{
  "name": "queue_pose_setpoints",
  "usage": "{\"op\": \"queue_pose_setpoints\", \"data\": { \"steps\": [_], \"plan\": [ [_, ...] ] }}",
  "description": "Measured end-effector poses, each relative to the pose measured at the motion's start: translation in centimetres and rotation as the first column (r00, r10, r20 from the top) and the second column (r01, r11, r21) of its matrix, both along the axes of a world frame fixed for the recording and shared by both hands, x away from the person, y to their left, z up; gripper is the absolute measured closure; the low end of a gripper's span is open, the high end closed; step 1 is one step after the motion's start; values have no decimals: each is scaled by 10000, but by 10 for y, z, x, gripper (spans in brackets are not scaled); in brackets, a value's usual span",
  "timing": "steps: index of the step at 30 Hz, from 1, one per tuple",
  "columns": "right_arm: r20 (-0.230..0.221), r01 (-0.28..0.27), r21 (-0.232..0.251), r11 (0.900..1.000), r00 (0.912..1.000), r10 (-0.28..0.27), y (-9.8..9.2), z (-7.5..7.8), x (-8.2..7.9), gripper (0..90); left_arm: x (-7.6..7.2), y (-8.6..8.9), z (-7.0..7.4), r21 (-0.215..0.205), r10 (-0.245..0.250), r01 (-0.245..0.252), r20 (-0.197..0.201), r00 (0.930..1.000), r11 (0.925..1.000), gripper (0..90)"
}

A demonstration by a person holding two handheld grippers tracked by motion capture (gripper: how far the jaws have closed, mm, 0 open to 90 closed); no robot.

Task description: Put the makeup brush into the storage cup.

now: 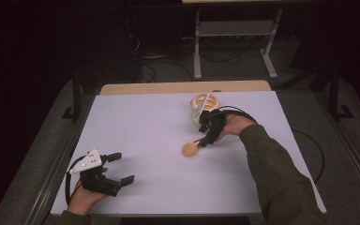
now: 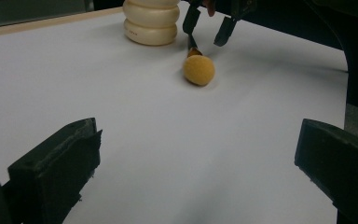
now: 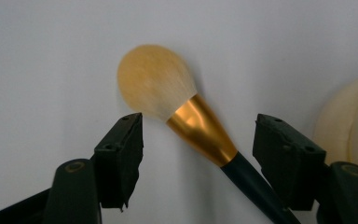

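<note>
A white table [image 1: 150, 136] with a pale wooden far edge carries everything here, and grey floor with cables and a metal stand lies beyond it.

The person's right forearm, in an olive sleeve [image 1: 276, 173], reaches in from the near right corner and ends at the right gripper [image 1: 205, 140], which is held out over the middle of the table. Its jaws stand apart, clamped on nothing. In the right gripper view the two black jaws straddle a makeup brush [image 3: 191, 116] that lies on the white surface: the gold ferrule sits in the gap between them, nearer the left-hand jaw, and the dark handle runs back down toward the gripper body. Neither jaw can be seen touching the brush. The fluffy orange-yellow bristle head [image 3: 151, 81] lies just past the jaw tips, up and to the left.

Just behind the right gripper, on its far side in the high view, stands a cream ribbed container [image 1: 205, 104]; in the right gripper view its rounded wall shows at the right edge, beside the right-hand jaw.

The left gripper [image 1: 121, 168] rests low near the table's near left corner, held by the person's left hand [image 1: 85, 197], well apart from the brush. Its jaws are also spread wide, with bare table between them. From the left gripper view, the brush lies well ahead of the jaws, head pointing back toward them, with the container behind it.
</note>
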State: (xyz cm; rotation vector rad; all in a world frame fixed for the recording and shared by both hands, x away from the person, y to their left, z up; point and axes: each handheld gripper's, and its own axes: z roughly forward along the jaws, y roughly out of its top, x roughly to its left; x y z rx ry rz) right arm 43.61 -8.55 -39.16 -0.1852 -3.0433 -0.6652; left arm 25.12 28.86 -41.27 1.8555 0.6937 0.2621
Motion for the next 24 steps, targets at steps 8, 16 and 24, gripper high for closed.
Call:
{"op": "queue_pose_setpoints", "data": {
  "steps": [8,16,24],
  "plan": [
    [122,-161,-577,9982,9998,169,4,-8,0,369,0,-1,0,31,-18,19,-41,10000,10000,0],
    [227,-418,-1088,9932,9987,445,12,-13,2,391,0,0,0,40,-6,6,5,10000,10000,0],
    [122,-749,-1331,9883,9969,772,21,-17,3,436,0,1,0,-32,40,-40,-24,10000,10000,0]
  ]
}}
